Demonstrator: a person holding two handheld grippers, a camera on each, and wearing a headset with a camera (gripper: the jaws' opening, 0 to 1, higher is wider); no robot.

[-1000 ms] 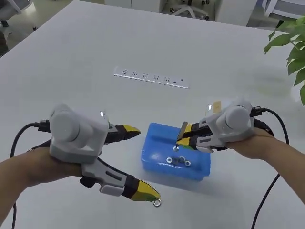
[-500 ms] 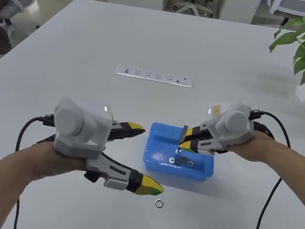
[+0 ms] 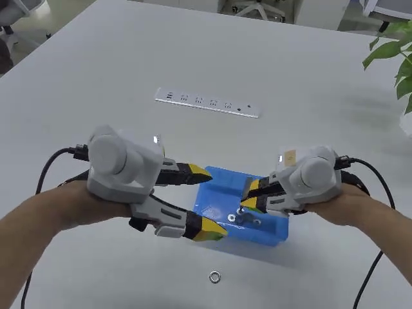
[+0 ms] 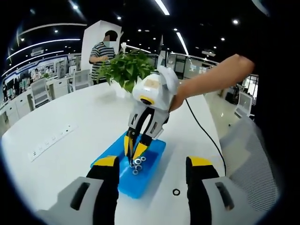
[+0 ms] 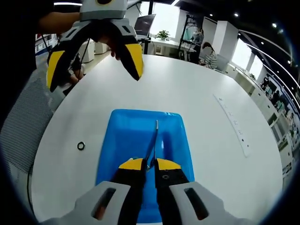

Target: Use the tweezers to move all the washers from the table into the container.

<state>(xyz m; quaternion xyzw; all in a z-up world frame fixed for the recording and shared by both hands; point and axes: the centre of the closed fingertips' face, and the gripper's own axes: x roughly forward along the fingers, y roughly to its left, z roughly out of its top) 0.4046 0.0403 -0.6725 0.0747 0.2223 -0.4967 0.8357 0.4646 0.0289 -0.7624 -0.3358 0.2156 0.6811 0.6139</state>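
Note:
A blue container (image 3: 270,233) (image 4: 119,180) (image 5: 126,136) lies on the white table with several washers (image 3: 243,219) (image 4: 137,164) in it. One washer (image 3: 214,277) (image 4: 176,191) (image 5: 81,146) lies on the table in front of the container. My right gripper (image 3: 250,196) (image 5: 149,164) is shut on the tweezers (image 3: 247,185) (image 5: 153,140), whose tips point down into the container. Whether the tips hold a washer I cannot tell. My left gripper (image 3: 203,201) (image 4: 153,161) hangs open at the container's left end, holding nothing.
A white power strip (image 3: 206,103) (image 4: 49,139) lies further back on the table. Leaves of a green plant (image 3: 393,55) (image 4: 129,68) reach in at the far right corner. Cables trail from both grippers.
My left gripper has moved right and up to the container's left end, uncovering the washer on the table. The right gripper has sunk slightly over the container.

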